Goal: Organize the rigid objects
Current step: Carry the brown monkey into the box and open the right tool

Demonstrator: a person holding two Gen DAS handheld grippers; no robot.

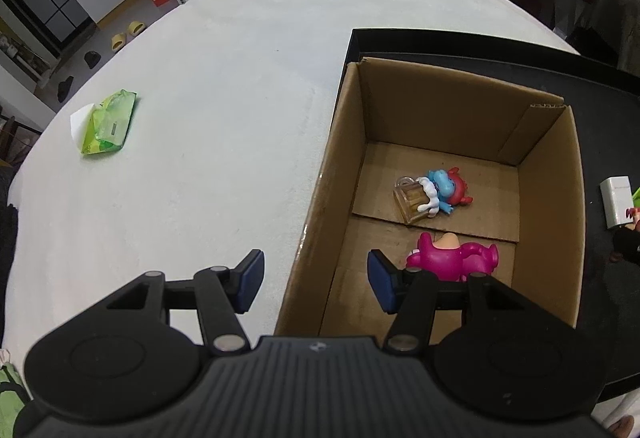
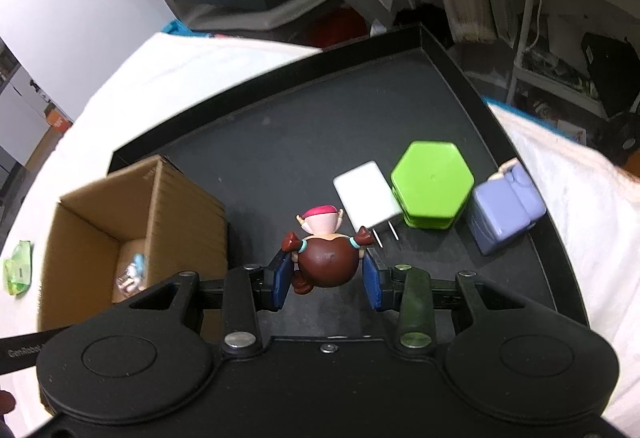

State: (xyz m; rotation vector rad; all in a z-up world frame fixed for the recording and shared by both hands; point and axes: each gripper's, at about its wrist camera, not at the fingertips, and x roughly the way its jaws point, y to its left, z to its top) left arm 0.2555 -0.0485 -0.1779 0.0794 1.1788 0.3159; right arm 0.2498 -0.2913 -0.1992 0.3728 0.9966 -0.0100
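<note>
Table: white cloth-covered table [image 1: 224,86] fills the scene, cluttered shelves and floor beyond it.
Far left: crumpled green plastic wipes packet [image 1: 107,122] lies alone on the cloth, well apart from everything else.
Left gripper: left gripper [image 1: 315,280] hangs wide and empty, its blue pads straddling the near wall of the box, one outside, one inside.
Box: open brown cardboard box [image 1: 548,174] sits on the shallow black tray [image 2: 304,126].
Inside the box: blue-and-red toy figure with a clear mug [image 1: 434,194] lies mid-floor; magenta plastic animal figure [image 1: 452,258] lies nearer, just beyond the inside pad.
Right gripper: right gripper [image 2: 327,284] is clamped on the brown round-bodied toy figure with a pink cap [image 2: 326,252], over the tray just right of the box.
Tray, further right: white flat plug adapter [image 2: 366,196] touches the lime-green hexagonal container [image 2: 432,178]; lavender plastic block toy [image 2: 506,210] sits just beside that, near the tray's rim.
</note>
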